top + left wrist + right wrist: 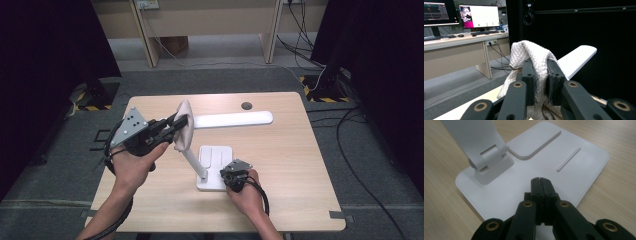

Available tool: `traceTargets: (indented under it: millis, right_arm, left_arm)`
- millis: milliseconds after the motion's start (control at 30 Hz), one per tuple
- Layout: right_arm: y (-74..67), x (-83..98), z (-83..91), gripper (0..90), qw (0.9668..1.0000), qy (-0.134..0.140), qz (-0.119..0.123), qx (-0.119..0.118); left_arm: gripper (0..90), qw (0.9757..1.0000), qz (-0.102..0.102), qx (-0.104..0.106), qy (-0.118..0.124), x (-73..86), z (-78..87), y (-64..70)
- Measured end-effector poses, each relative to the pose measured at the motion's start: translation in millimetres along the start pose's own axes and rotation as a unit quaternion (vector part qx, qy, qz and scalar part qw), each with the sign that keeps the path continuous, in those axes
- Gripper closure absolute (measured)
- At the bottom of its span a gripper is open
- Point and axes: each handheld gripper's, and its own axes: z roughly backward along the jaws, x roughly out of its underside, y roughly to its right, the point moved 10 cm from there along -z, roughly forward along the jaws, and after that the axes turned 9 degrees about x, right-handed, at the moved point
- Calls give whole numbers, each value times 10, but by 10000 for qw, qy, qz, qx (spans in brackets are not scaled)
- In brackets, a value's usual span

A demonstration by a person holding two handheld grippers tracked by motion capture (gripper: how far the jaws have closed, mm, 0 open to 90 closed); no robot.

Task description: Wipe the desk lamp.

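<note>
My left tongs (175, 123) pinched the cloth (183, 125) against the lamp (235, 119); my right tongs (541, 180), pressed together, rested on its base (584, 165).

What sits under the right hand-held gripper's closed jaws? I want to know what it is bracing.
The desk lamp's white base lies under the right hand-held gripper; its tips hide the contact spot.

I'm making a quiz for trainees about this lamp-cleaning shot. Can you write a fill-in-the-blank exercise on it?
1. The left gripper is shut on a white ____.
2. The right gripper, its fingers shut with nothing between them, presses on the lamp's ____.
3. The cloth touches the lamp near the joint of its head and its ____.
4. The lamp stands on a ____ table.

Missing words: cloth; base; arm; wooden
</note>
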Motion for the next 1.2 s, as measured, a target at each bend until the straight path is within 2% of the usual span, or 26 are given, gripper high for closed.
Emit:
traceTargets:
  millis: [1200]
  right_arm:
    - [1, -1, -2, 900, 10000, 37, 1, 8]
  left_arm:
    - [791, 9999, -90, 43, 6, -15, -214, 132]
